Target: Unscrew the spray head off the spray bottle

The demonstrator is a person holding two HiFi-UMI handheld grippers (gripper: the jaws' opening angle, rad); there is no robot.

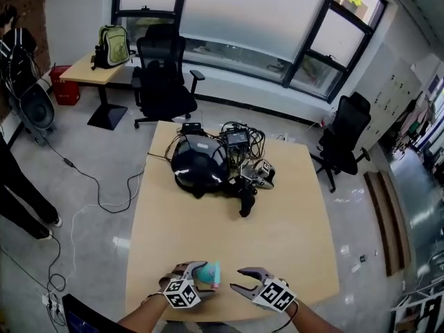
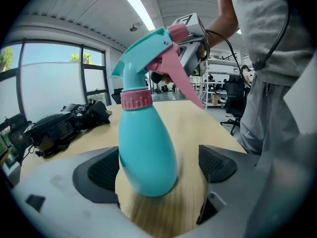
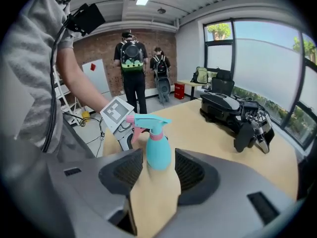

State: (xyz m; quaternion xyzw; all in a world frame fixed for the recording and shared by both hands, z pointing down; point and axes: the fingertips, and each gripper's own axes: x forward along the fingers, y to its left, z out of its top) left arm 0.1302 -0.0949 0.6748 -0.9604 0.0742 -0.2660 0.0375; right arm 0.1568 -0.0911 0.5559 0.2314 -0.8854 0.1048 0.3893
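Note:
A teal spray bottle point(image 2: 146, 148) with a pink collar point(image 2: 135, 99) and a teal spray head point(image 2: 148, 48) with a pink trigger stands upright on the wooden table point(image 1: 277, 220), near the front edge. My left gripper point(image 2: 158, 166) is open around the bottle's body, which sits nearer the left pad; a gap shows at the right pad. In the head view the bottle point(image 1: 209, 275) is at the left gripper point(image 1: 196, 272). My right gripper point(image 1: 243, 282) is open just to its right, empty. From the right gripper point(image 3: 156, 175) view the bottle point(image 3: 157, 150) stands beyond the pads.
A black helmet-like device point(image 1: 199, 166) with tangled cables and another gripper point(image 1: 258, 175) lies at the table's far middle. Black office chairs point(image 1: 163, 75) stand beyond the table. Two people with backpacks point(image 3: 132, 68) stand far off by a brick wall.

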